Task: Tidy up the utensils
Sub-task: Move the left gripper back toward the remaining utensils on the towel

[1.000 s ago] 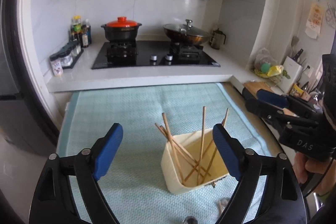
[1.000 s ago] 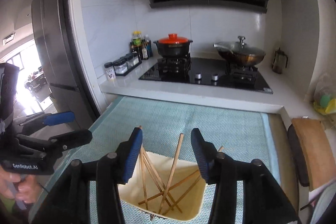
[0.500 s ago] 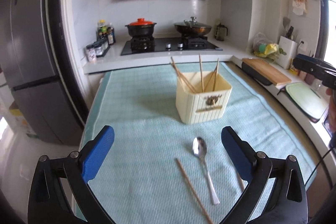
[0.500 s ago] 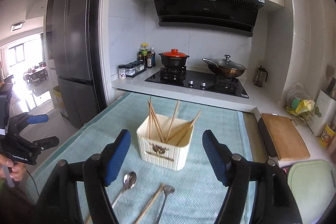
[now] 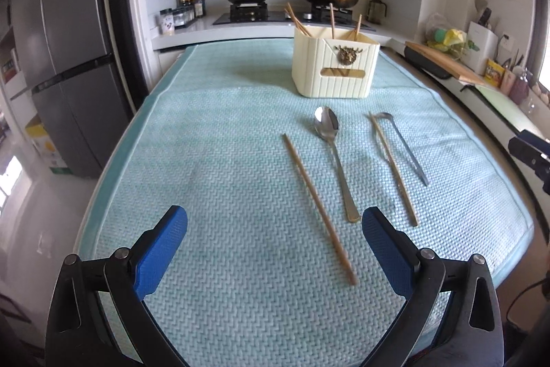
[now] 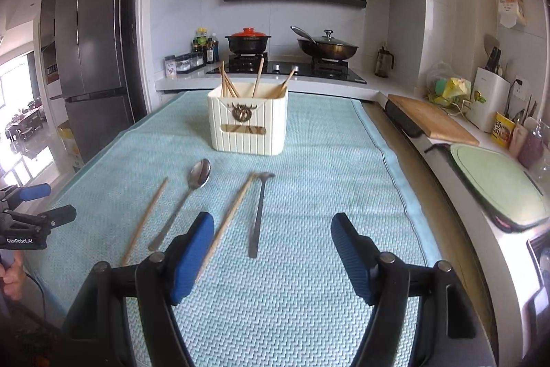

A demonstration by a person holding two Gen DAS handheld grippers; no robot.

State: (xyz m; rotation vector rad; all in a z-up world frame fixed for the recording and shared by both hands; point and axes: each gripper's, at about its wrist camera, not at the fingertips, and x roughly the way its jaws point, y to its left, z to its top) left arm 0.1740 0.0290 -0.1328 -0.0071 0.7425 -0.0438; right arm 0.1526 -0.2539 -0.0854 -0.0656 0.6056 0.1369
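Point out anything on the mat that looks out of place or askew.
Four utensils lie loose on the mat before the holder: two chopsticks apart, a spoon between them, and a second spoon on its side. Nothing looks spilled or damaged.

Left gripper (image 5: 274, 250): tilted downward, blue pads spread as wide as they go, nothing between them, touching nothing.
Right gripper (image 6: 271, 258): tilted downward, blue pads well apart with nothing gripped; its jaws have just been opening.
Person's hand (image 6: 10, 274): at the left edge of the right wrist view, wrapped around the left gripper's handle.
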